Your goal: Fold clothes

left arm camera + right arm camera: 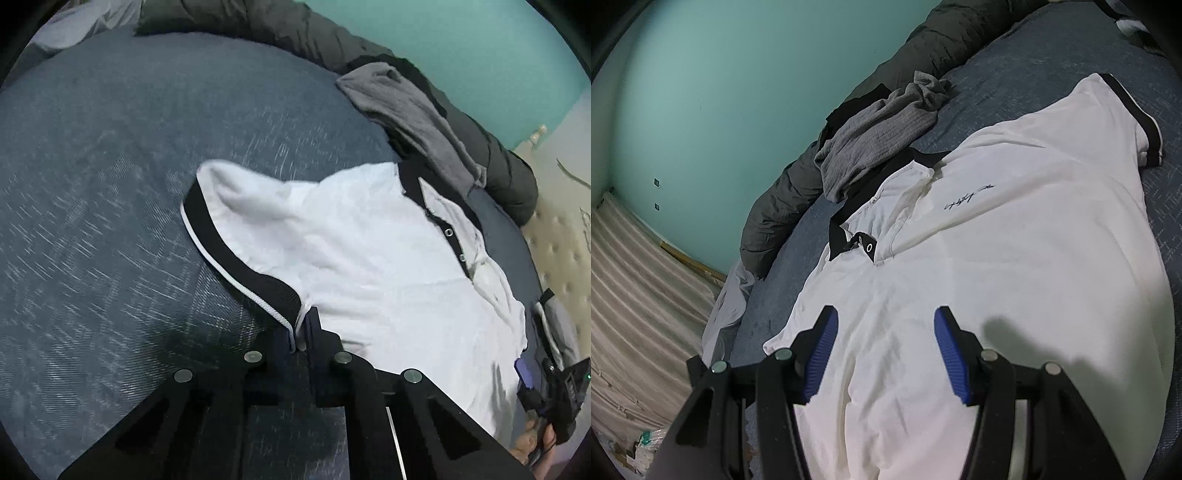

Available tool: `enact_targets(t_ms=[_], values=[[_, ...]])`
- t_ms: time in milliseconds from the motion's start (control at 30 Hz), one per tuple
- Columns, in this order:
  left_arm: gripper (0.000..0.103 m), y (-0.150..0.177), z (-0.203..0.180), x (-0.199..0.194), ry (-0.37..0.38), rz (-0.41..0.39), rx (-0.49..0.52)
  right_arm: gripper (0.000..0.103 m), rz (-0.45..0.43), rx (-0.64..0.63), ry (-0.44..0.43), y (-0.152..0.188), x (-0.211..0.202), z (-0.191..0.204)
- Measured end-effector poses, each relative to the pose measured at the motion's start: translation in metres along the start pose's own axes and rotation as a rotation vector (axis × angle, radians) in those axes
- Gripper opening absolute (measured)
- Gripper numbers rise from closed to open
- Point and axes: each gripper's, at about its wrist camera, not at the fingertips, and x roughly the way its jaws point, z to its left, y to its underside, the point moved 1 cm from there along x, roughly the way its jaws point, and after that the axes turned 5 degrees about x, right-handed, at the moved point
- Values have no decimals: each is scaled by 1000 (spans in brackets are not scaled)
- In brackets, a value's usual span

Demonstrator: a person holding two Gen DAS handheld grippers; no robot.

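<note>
Two grippers work over one garment. In the left wrist view the left gripper (301,332) has its fingers pressed together on the black cuff (236,258) of a sleeve, the band with its thin white stripe pinched between them and lifted slightly off the bed. From that grip the white polo shirt (369,258) spreads to the right and far side, its black collar (410,177) and buttoned placket (454,243) lying toward the far right.

Seen from the right wrist, the right gripper (882,347) stands wide open, its blue pads (820,354) well apart and holding nothing, hovering just above the near part of the shirt's front. Beyond it the shirt lies spread chest up on the blue bed cover (1015,48), a small black script mark (967,197) on the chest and the other black-cuffed sleeve reaching to the far right.

A crumpled grey garment (879,140) sits at the far side, touching the shirt collar. Behind it a dark green quilt (783,206) runs along the bed's edge against a teal wall (738,92). At the near left a striped floor covering (646,295) shows below the bed
</note>
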Motion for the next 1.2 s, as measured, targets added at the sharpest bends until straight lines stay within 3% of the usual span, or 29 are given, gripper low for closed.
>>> enact_targets(t_ms=[200, 367, 500, 633, 667, 967, 1200], values=[[8, -3, 7, -21, -34, 4, 48, 55, -10, 5, -8, -4, -4, -1], [8, 14, 1, -4, -18, 93, 80, 55, -8, 8, -13, -6, -6, -2], [10, 22, 2, 3, -2, 116, 86, 55, -9, 9, -13, -7, -7, -4], [46, 16, 18, -11, -23, 75, 38, 55, -10, 16, -12, -8, -7, -6], [50, 13, 24, -16, -29, 60, 23, 55, -9, 16, -13, -9, -7, -6], [50, -36, 61, -10, -118, -17, -28, 55, -3, 7, -3, -9, -4, -7], [50, -55, 62, 9, -125, -7, 14, 55, 9, 7, 8, -8, -1, -10]])
